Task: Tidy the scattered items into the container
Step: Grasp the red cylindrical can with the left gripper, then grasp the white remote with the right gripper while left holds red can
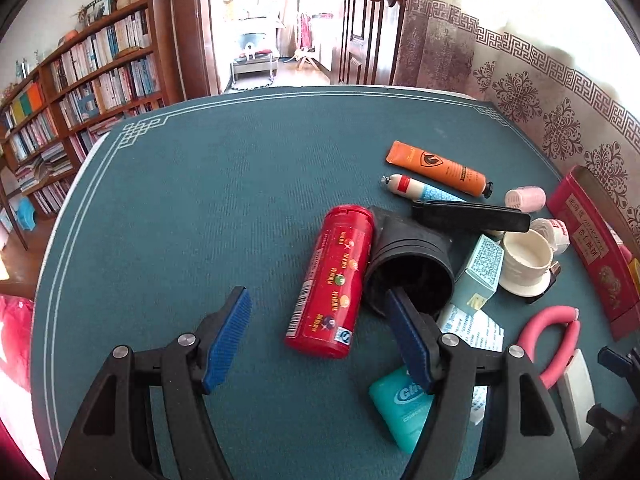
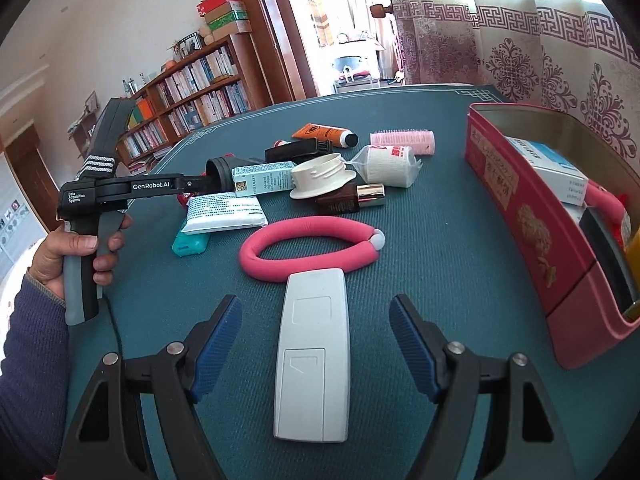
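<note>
The right gripper (image 2: pixel 316 344) is spread wide, and a flat, smooth white remote (image 2: pixel 314 356) lies between its blue bumpy pads, not touched. The left gripper (image 1: pixel 320 332) is spread too, with a round red bottle (image 1: pixel 332 284) lying between its pads. The red tin box (image 2: pixel 532 216) sits on the right, on the green cloth table (image 2: pixel 432 248).

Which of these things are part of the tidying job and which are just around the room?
Job: red tin, white remote between the open right claw, pink foam roller, red bottle by the open left claw, black cup, orange tube, floss box.

Just around: bookshelf, curtain, door.
</note>
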The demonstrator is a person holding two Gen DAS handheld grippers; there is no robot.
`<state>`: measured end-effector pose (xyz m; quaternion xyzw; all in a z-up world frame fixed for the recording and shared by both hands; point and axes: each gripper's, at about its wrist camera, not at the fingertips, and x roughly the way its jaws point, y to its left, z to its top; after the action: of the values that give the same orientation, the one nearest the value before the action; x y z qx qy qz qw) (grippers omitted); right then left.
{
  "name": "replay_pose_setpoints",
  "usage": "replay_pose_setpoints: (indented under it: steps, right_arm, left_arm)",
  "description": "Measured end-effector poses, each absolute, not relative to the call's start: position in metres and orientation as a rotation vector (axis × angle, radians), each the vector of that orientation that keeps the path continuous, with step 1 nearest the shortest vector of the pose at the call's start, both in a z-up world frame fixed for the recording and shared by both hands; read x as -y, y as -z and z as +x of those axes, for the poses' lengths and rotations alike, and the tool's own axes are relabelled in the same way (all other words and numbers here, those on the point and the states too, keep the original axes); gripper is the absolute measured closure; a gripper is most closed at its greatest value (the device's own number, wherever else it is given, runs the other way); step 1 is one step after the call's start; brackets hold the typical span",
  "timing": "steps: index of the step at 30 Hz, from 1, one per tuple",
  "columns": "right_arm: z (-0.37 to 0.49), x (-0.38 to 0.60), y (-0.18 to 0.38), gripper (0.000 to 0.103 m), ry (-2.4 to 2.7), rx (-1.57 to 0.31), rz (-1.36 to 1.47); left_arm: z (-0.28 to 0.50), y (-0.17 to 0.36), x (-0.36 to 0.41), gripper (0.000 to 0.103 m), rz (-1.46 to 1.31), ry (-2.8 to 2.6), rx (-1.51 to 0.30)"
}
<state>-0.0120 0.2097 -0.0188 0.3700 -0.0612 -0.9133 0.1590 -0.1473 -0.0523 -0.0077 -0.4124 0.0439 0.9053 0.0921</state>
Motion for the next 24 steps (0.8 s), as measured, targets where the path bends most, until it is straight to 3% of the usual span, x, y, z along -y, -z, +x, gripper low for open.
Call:
replay_pose_setpoints:
  steps: [12, 15, 20, 24]
  right_arm:
    - [-0.013, -0.208, 0.020, 0.024, 2.617, 0.162, 1.068]
    - [-0.013, -0.207, 0.021, 0.024, 2.617, 0.149, 1.075]
    - [-0.012, -0.204, 0.021, 0.024, 2.621, 0.121, 1.083]
    - [-0.014, -0.199, 0.022, 0.024, 2.625, 0.075, 1.117]
  left_arm:
    - [-0.155, 0.019, 0.053, 0.032, -1.273, -2.723, -0.284]
    - [-0.160, 0.023, 0.045, 0.041, -1.263, -2.724, -0.305]
    - [-0.167, 0.023, 0.042, 0.069, -1.237, -2.704, -0.206]
    - [-0.164, 0.023, 0.046, 0.070, -1.242, -2.725, -0.165]
